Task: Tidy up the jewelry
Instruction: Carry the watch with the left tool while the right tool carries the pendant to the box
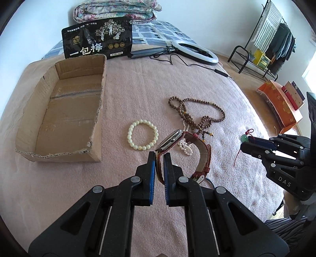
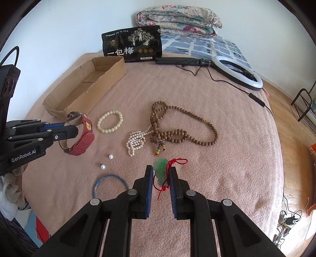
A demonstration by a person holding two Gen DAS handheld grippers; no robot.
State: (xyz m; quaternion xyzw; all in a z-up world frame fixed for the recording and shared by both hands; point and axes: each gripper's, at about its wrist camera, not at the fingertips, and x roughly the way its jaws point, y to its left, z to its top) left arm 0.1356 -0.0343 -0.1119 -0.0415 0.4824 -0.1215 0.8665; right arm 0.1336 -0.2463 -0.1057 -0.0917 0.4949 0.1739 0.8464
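My left gripper [image 1: 159, 157] is shut on the red strap of a wristwatch [image 1: 185, 146] and holds it above the pink blanket; the watch also shows in the right wrist view [image 2: 83, 134]. My right gripper [image 2: 161, 172] is shut on a green jade pendant [image 2: 160, 170] with a red cord. An open cardboard box [image 1: 59, 110] lies at the left. A white bead bracelet [image 1: 143, 135], a brown bead necklace [image 1: 197, 112] and a pearl strand [image 2: 135, 142] lie on the blanket. Two pearl earrings [image 2: 106, 162] and a blue ring bangle [image 2: 110, 181] lie near the right gripper.
A black snack bag [image 1: 96, 38] stands behind the box. A ring light [image 1: 194, 51] with its cable lies at the back right. A folded quilt [image 2: 177, 17] lies at the back. A clothes rack [image 1: 276, 39] and an orange bag [image 1: 280, 104] stand past the bed's right edge.
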